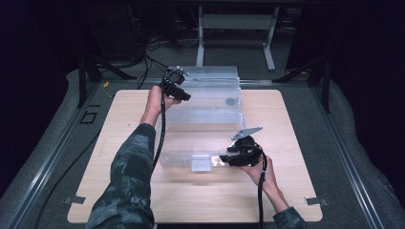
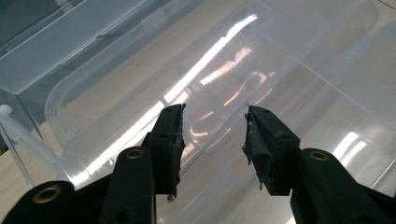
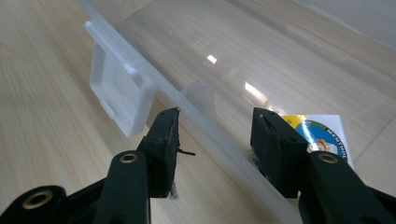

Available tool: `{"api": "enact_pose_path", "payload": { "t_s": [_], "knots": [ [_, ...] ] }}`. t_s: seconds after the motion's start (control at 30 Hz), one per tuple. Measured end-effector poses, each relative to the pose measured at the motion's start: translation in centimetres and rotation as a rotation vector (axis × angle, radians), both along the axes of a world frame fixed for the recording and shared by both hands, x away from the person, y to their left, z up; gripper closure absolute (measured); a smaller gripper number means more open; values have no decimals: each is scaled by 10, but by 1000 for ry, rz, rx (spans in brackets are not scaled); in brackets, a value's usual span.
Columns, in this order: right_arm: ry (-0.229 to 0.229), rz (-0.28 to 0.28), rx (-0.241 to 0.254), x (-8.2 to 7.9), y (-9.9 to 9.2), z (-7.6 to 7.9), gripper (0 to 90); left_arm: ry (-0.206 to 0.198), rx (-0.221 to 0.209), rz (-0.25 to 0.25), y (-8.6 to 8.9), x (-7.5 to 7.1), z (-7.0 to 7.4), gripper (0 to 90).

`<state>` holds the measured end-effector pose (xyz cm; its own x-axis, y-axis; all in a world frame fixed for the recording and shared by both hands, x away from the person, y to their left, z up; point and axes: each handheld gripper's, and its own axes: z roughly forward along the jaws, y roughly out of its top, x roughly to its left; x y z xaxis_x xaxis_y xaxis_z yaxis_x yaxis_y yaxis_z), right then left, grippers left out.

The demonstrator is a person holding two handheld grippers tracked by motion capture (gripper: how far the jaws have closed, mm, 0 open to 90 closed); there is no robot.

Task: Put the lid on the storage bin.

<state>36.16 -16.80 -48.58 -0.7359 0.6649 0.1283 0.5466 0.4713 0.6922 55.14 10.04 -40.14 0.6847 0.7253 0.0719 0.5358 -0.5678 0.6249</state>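
Observation:
A clear plastic storage box [image 1: 210, 88] stands at the back of the wooden table [image 1: 129, 133]. Its clear lid [image 1: 196, 140] lies toward me, with a white latch [image 1: 200, 163] on its near edge. My left gripper [image 1: 186, 96] hovers at the box's left rim, open, its jaws [image 2: 214, 116] pointing down into the empty box [image 2: 261, 60]. My right gripper [image 1: 224, 157] sits at the lid's near right edge. It is open [image 3: 215, 119], one jaw on each side of the lid's rim [image 3: 205, 126], just right of the latch [image 3: 119, 93]. A coloured sticker [image 3: 322, 135] shows beside its right jaw.
Grey carpet [image 1: 344, 143] borders the table, with metal rails along both sides. A white table frame [image 1: 234, 24] and cables lie on the floor behind. Bare wood extends left, right and in front of the box.

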Motion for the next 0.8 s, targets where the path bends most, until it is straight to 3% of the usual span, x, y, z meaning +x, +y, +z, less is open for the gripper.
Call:
{"api": "enact_pose_path", "payload": {
  "t_s": [0.17, 0.3, 0.8],
  "knots": [
    [-21, 2, 14, -1, 0, -2, 529, 4, 23, -22, -1, 0, 1, 626],
    [-30, -11, 5, -2, 2, -1, 528, 1, 85, -49, -6, -1, 4, 664],
    [-49, -46, 10, -5, 5, -3, 512, 6, 114, -90, -7, -5, 11, 724]
  ]
}}
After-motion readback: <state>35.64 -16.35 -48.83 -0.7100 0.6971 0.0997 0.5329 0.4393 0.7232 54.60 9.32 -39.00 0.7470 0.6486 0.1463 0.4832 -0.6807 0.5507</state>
